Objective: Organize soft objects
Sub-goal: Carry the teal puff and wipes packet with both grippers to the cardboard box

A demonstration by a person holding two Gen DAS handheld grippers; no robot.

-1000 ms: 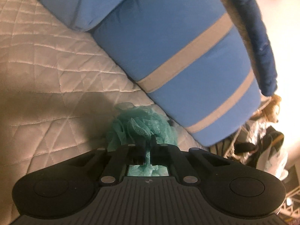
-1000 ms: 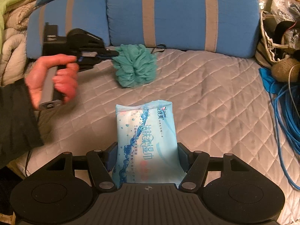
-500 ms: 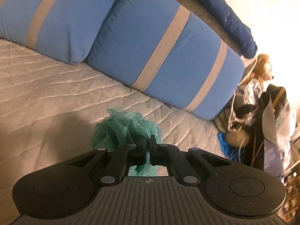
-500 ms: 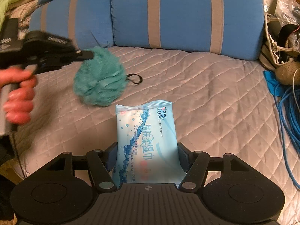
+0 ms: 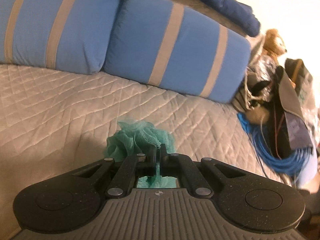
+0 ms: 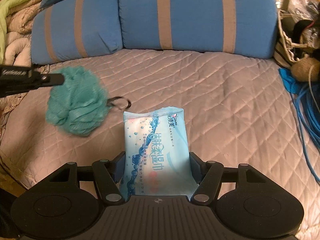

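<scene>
Quilted bed [image 6: 220, 104]; wipes pack [image 6: 158, 152] between right hand-held gripper [image 6: 157, 166] fingers

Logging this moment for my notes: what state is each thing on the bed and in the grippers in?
Left gripper: shut on the loofah.
Teal loofah: held off the quilt.
Right gripper: clamped on the pack's sides.
Wet wipes pack: held, sealed.
Blue striped pillows: leaning side by side.
Blue cable: loosely coiled.

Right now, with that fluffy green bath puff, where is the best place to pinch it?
Pinch the ruffled mesh at its top edge, coming from the side, as the left tongs do now. The green bath puff is soft and squashes flat, so shut tongs can bite a fold anywhere.
</scene>
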